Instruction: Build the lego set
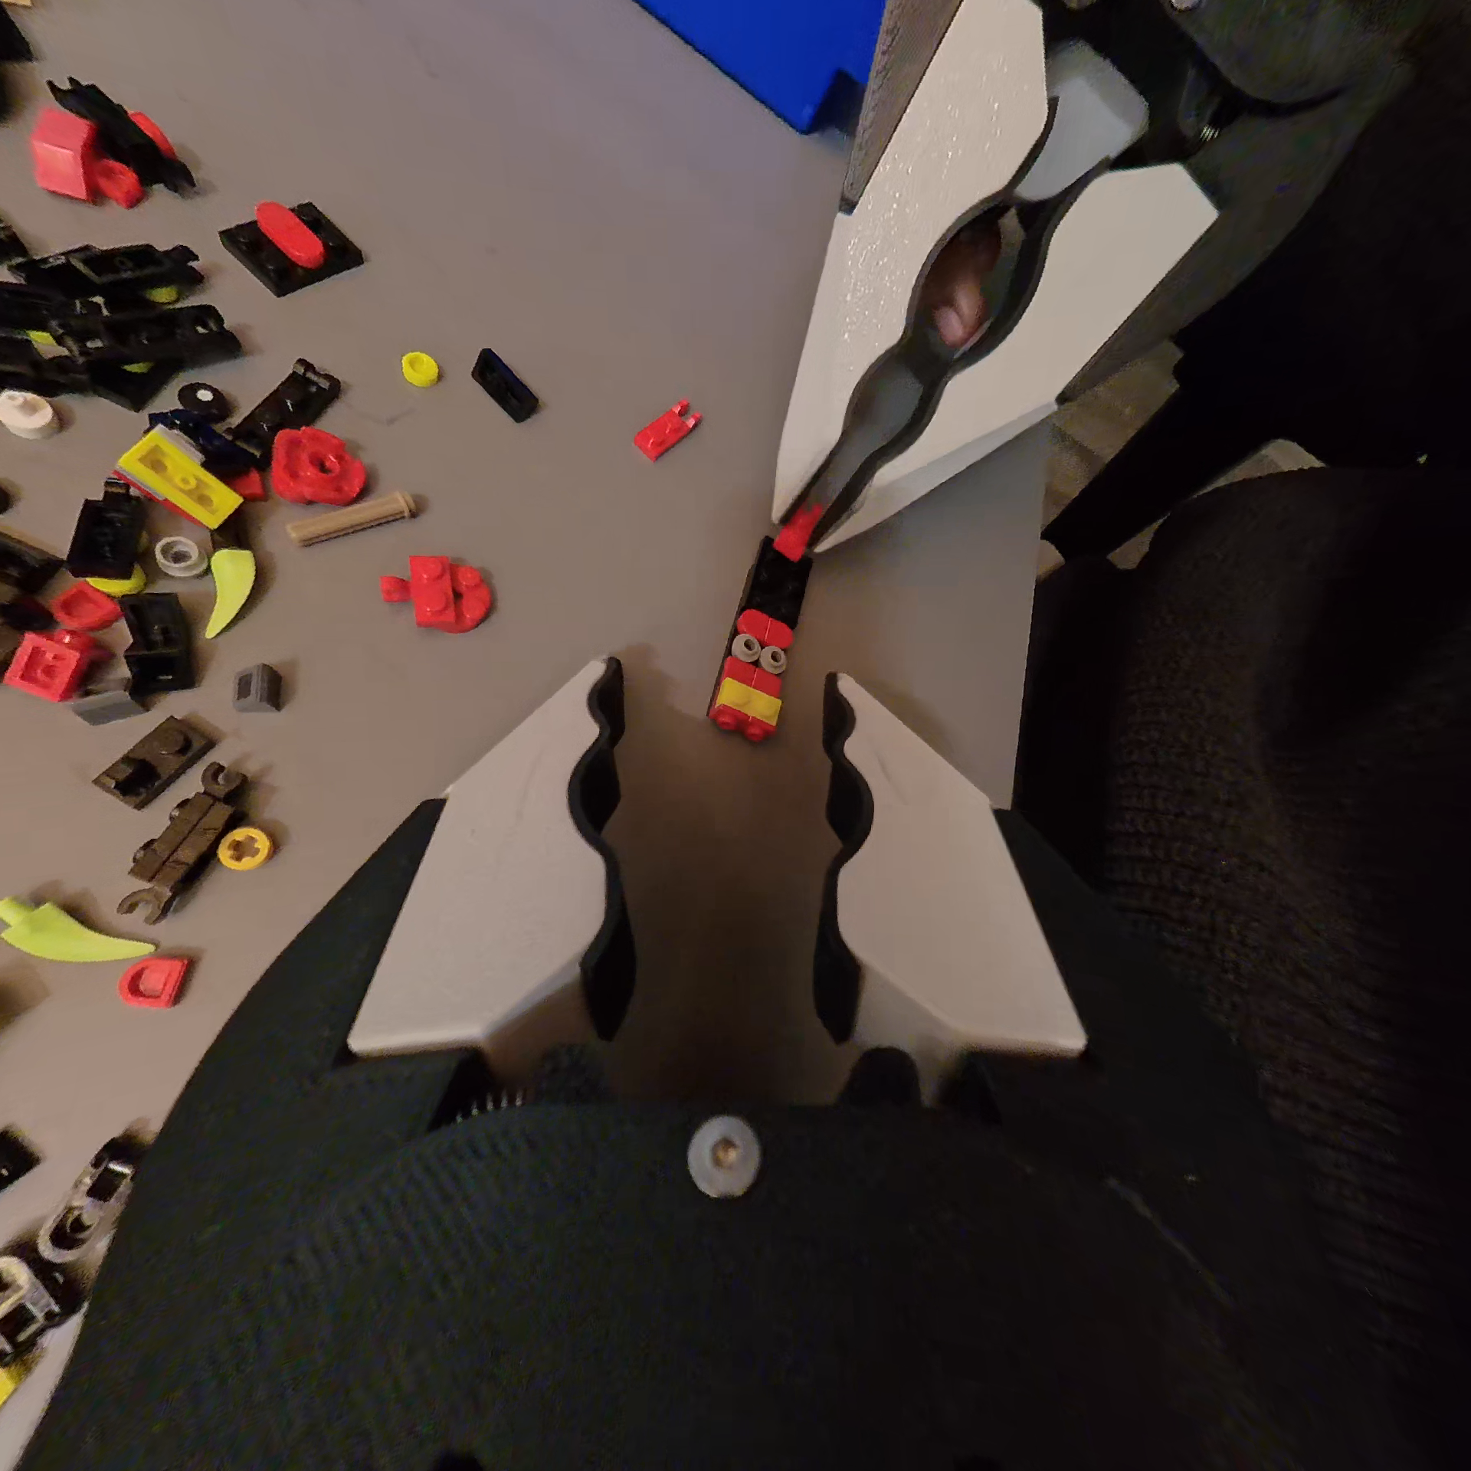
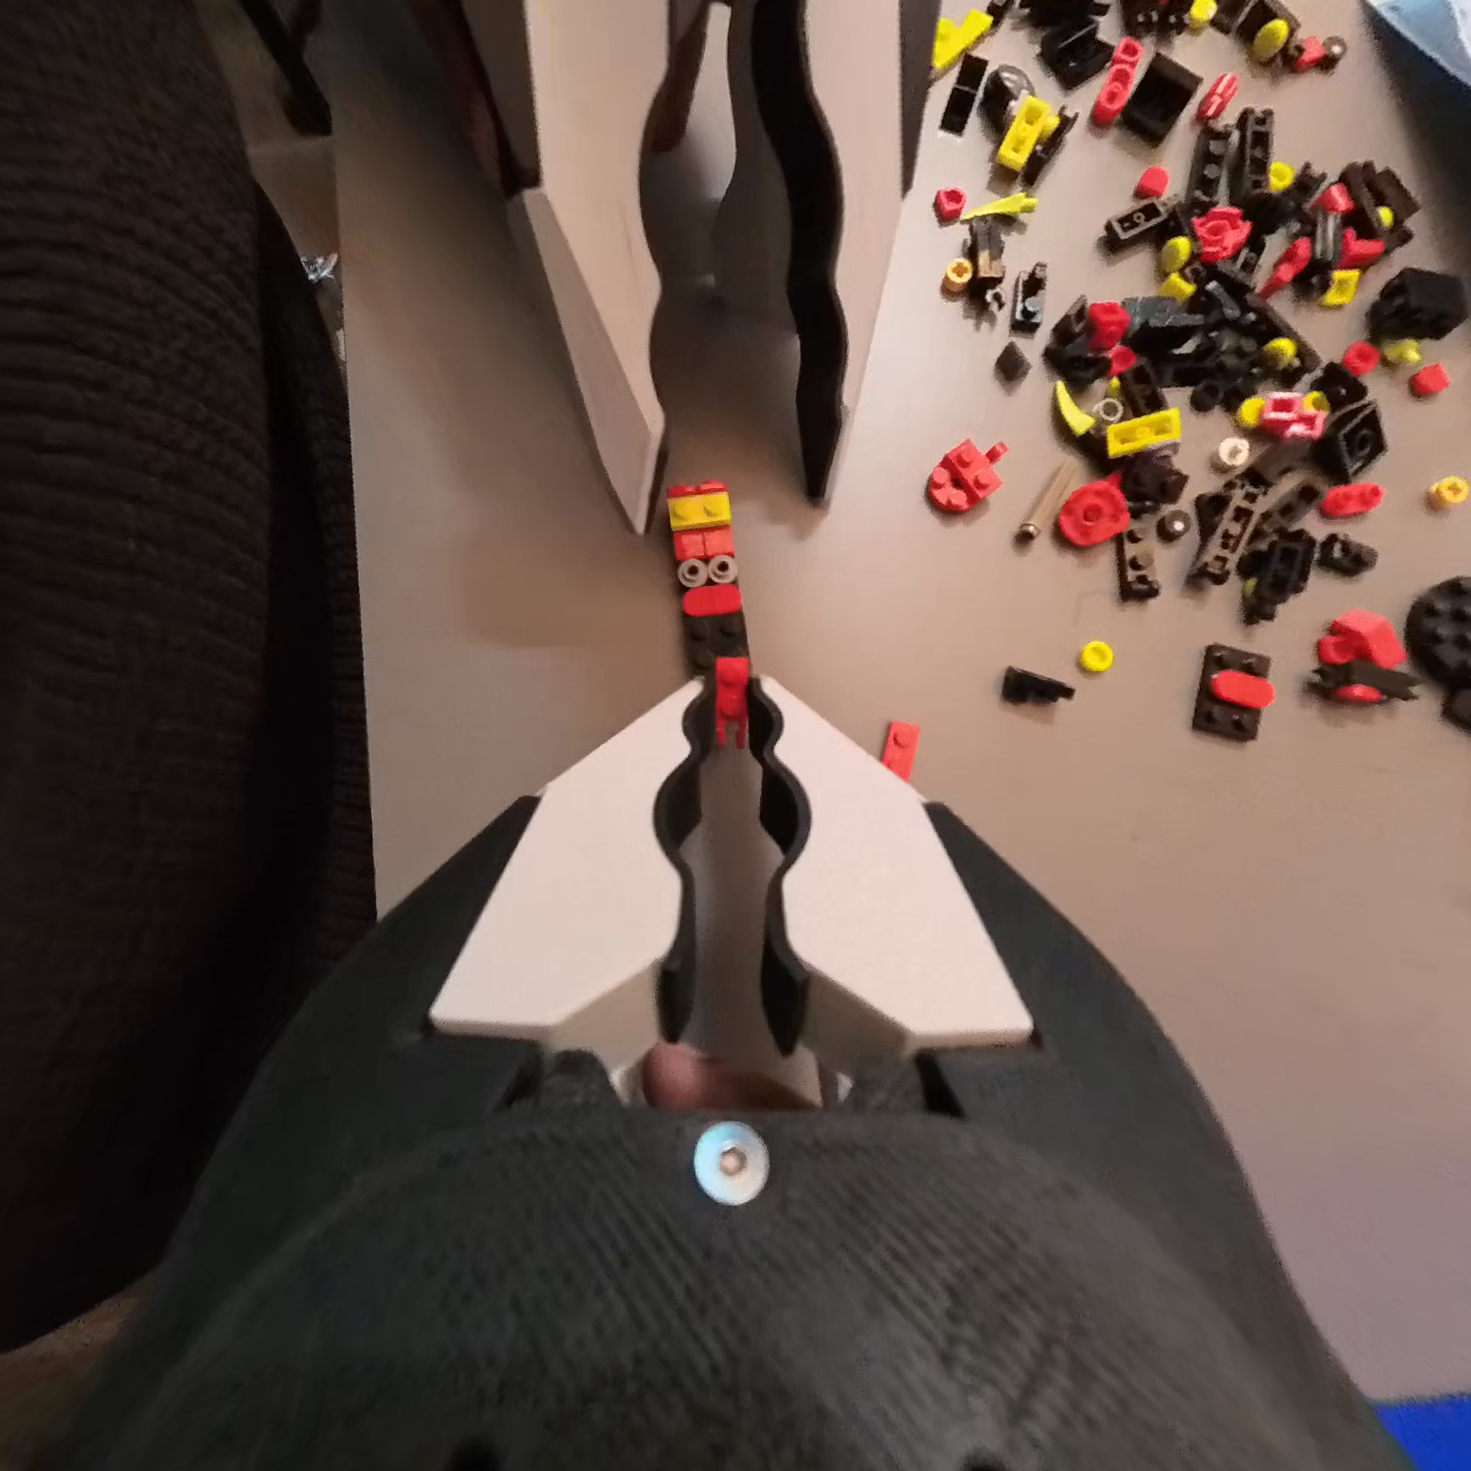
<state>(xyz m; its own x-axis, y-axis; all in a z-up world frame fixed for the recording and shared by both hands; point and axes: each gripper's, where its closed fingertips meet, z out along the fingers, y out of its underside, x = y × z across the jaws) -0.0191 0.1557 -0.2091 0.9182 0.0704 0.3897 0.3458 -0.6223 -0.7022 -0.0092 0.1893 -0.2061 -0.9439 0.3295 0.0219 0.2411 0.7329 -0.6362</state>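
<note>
Lego assembly (image 1: 756, 649), a narrow strip of black, red, yellow and grey pieces, lies flat on the grey worktop (image 1: 557, 199) between the two grippers. The right gripper (image 2: 728, 704) is clenched on a small red clip piece (image 2: 730, 692) and holds it at the black end of the strip; whether the piece is already seated cannot be told. The left gripper (image 1: 720, 676) is released, its jaws spread wide on either side of the strip's yellow-and-red end, not touching it.

Handling judgement: the assembly is light, rigid plastic with smooth, slippery faces. It will slide on the worktop under any sideways push, and a long, thin stack of this kind is likely to snap apart at a joint if bent. The best place to take hold appears to be across the two long sides near the yellow-and-red end, well apart from the joint being made, so that pressing force is resisted.

Loose pieces (image 2: 1194, 318) lie in a heap well to the left side of the left wrist view. A blue object (image 1: 764, 56) sits at the far edge.
</note>
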